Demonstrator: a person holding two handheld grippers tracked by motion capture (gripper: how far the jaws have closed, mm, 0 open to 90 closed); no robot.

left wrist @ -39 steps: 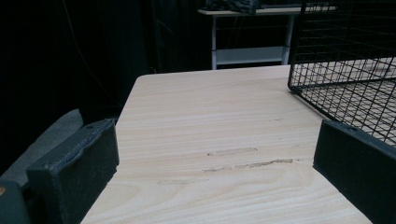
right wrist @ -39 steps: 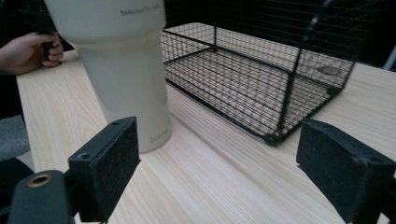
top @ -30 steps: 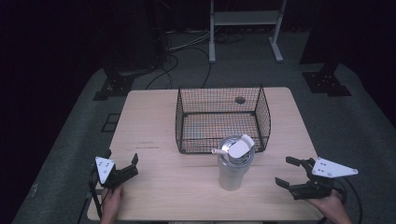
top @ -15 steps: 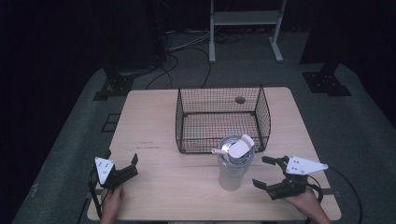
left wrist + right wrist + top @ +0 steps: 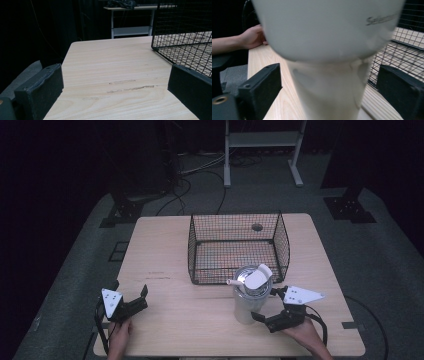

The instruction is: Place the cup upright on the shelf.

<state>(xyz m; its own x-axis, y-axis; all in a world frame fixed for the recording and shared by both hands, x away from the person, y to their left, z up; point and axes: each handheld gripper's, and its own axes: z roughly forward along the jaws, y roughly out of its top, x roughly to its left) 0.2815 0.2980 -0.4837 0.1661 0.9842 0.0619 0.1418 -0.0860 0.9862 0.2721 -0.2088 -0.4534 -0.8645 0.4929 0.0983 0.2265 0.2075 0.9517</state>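
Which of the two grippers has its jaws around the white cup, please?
The right gripper, at the table's near right: its open jaws flank the white cup, not yet closed on it. The left gripper sits open, far off at the near left.

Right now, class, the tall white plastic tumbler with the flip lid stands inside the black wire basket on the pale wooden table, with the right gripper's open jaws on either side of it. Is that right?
Not quite. The tall white plastic tumbler stands on the pale wooden table outside the black wire basket, just in front of it, as the high view shows. The right gripper does have its open jaws either side of it.
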